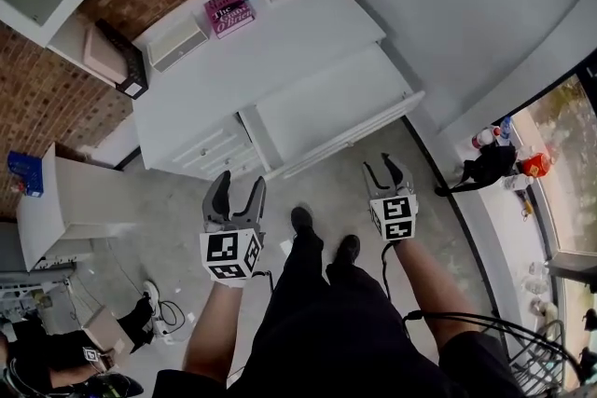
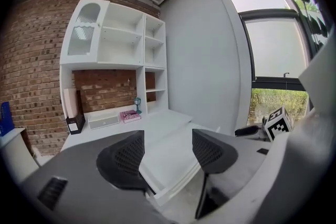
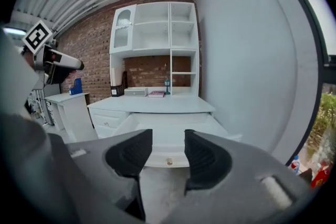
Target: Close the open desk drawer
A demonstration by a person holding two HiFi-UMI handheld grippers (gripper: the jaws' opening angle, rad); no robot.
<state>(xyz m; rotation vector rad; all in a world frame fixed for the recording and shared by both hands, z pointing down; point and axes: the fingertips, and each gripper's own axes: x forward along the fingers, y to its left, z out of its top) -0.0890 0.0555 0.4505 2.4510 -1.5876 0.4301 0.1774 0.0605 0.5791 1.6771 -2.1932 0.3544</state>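
A white desk (image 1: 280,42) with a hutch stands against a brick wall. Its wide drawer (image 1: 326,107) is pulled out, and the drawer front (image 1: 359,135) faces me. In the head view both grippers hover over the floor, short of that front. My left gripper (image 1: 239,186) is open and empty; the left gripper view shows the drawer (image 2: 170,157) between its pads, well beyond them. My right gripper (image 1: 381,171) is also open and empty. The right gripper view looks straight at the drawer front (image 3: 157,157) and its small round knob (image 3: 169,161), some way off from the jaws.
On the desk lie a pink book (image 1: 229,12), a white box (image 1: 177,42) and a black holder (image 1: 131,75). A small white side table (image 1: 65,200) stands left. A grey wall (image 1: 466,5) runs close on the right, with bottles and bags (image 1: 494,158) on the floor.
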